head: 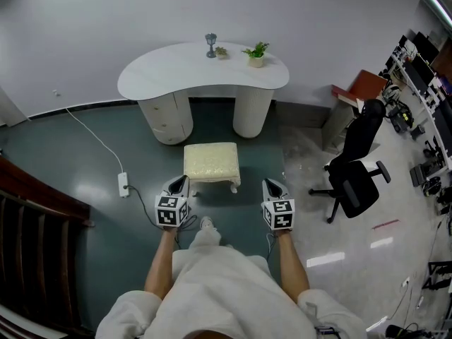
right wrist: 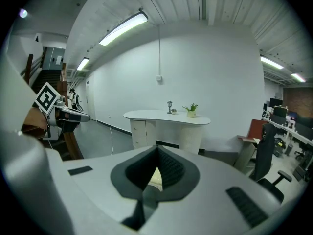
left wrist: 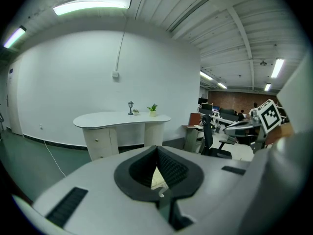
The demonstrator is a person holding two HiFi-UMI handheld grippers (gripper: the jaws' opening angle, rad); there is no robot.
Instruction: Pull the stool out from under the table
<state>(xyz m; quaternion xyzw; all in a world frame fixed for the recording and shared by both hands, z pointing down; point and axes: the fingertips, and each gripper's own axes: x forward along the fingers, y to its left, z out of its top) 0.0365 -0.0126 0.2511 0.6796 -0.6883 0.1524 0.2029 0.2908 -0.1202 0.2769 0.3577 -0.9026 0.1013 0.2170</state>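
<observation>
Standing before the table: cream cushioned stool; left tool, right tool pressed together.

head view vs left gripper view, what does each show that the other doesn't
Only the head view: the power strip on the floor and the stool's whole cushion. Only the left gripper view: the ceiling light and the ribbed pads of the left gripper. Both: the white table, potted plant, black office chair and right gripper.
</observation>
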